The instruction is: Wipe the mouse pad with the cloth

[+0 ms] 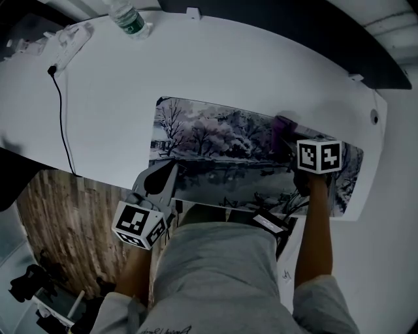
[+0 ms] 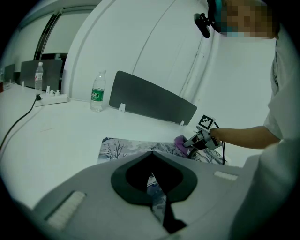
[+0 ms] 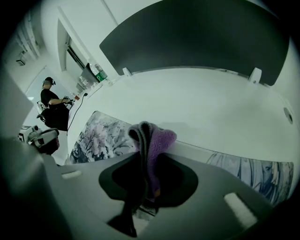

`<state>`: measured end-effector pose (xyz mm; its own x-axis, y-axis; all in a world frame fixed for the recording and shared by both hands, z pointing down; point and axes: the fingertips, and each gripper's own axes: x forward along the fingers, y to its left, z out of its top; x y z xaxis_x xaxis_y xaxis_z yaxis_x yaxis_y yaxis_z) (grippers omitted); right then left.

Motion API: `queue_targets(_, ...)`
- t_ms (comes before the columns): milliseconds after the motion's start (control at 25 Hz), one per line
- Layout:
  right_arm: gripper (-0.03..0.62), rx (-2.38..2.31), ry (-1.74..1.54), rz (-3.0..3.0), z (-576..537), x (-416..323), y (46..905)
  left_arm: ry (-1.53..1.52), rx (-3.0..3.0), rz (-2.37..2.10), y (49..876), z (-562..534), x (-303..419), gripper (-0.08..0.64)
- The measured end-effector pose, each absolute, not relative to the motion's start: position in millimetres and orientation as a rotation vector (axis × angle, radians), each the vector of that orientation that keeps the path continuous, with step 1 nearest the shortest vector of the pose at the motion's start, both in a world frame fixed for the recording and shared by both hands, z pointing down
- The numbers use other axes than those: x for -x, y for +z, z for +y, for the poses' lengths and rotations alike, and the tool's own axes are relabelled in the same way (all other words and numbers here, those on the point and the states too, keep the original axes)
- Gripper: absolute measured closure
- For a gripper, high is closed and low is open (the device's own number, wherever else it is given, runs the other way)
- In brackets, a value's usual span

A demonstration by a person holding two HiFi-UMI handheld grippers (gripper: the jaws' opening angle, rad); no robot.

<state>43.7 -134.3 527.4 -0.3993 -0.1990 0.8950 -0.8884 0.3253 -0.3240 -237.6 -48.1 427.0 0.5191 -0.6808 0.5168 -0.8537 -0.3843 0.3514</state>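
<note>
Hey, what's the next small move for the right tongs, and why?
Probably drag the right tongs leftward across the mouse pad. They are shut on the cloth, which sits at the pad's far edge, right of centre, so most of the printed surface lies to its left. The left tongs sit shut at the near-left corner, likely steadying it.

A white curved table (image 1: 248, 72) is seen from above. A long mouse pad (image 1: 215, 150) (printed with a wintry tree scene) is laid flat toward 5 o'clock. A water bottle (image 1: 127, 18) is stood at 11 o'clock, with a power strip (image 1: 72, 40) at 10 o'clock, its black cable (image 1: 62, 124) trailed toward 8 o'clock.
</note>
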Motion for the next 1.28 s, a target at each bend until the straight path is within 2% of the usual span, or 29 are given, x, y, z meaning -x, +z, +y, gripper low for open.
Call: queue_targets(1280, 0.497, -0.534, 0.98, -1.995, -148, 186, 528, 0.278, -1.951, -1.5, 438, -1, 330, 0.545)
